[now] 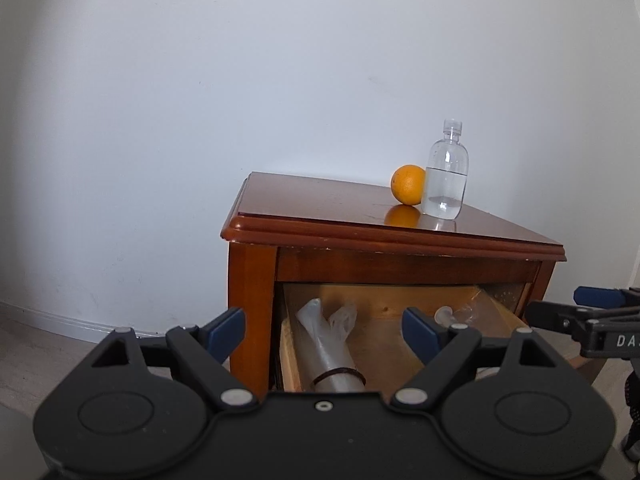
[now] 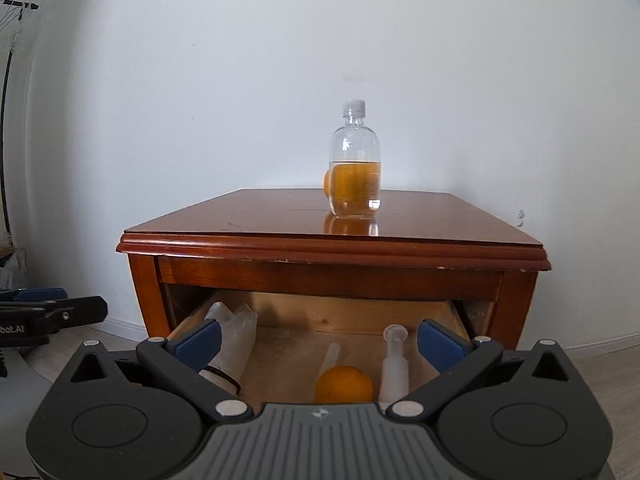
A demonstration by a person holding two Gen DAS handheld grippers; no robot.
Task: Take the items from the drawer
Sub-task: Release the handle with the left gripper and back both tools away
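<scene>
The wooden nightstand's drawer (image 1: 392, 344) (image 2: 304, 356) stands pulled open. Inside lie a rolled clear plastic bag with a dark band (image 1: 328, 344) (image 2: 234, 344), a white syringe-like tube (image 2: 394, 364) (image 1: 448, 314), an orange (image 2: 343, 384) and a thin clear tube (image 2: 331, 358). My left gripper (image 1: 324, 330) is open and empty in front of the drawer's left part. My right gripper (image 2: 320, 340) is open and empty just before the drawer's front, above the orange.
On the nightstand top (image 1: 320, 204) (image 2: 280, 216) stand an orange (image 1: 408, 184) and a clear, part-filled bottle (image 1: 446, 172) (image 2: 354, 160). A white wall is behind. Each gripper shows at the edge of the other's view (image 1: 592, 316) (image 2: 48, 312).
</scene>
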